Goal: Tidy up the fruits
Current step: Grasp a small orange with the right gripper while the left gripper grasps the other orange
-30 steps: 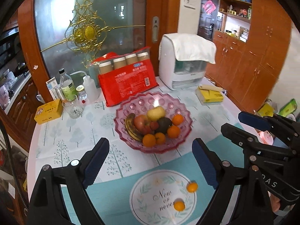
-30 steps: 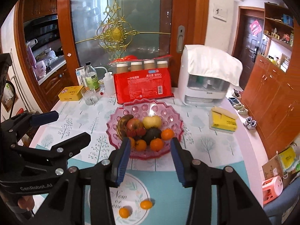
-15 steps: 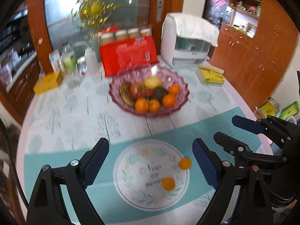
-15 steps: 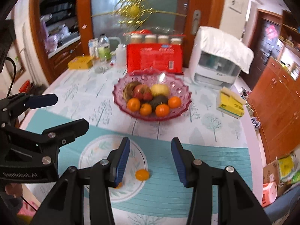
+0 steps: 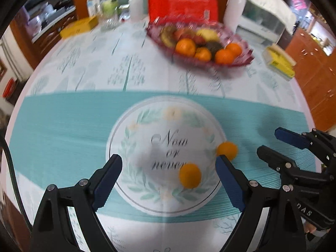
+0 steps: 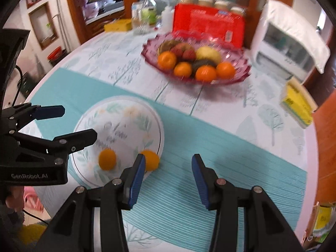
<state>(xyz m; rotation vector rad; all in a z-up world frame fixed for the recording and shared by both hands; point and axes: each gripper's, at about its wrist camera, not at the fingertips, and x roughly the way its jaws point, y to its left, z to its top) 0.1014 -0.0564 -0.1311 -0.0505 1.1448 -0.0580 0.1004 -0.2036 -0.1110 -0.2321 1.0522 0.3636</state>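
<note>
Wooden cabinets and a glass door are seen behind a round bench (image 5: pixel 63 79) laid with a teal cloth, where a pink fruit bowl (image 6: pixel 241 71) sits at twelve o'clock and two small oranges lie loose on the cloth's printed white circle. Spread wide and empty, the left gripper (image 5: pixel 169 166) is poised over the near orange (image 5: pixel 190 175), while the right gripper (image 6: pixel 168 169), fingers moderately parted and empty, is just beside the far orange (image 6: pixel 150 160) at its ten o'clock. Each orange is best centred between the fingers and closed on gently, since round fruit is judged likely to roll.

loose oranges (image 5: pixel 190 178): 2 | oranges in bowl (image 6: pixel 205 73): 4 (blurred) | bowls (image 6: pixel 241 77): 1 | grippers (image 5: pixel 168 178): 2
</note>
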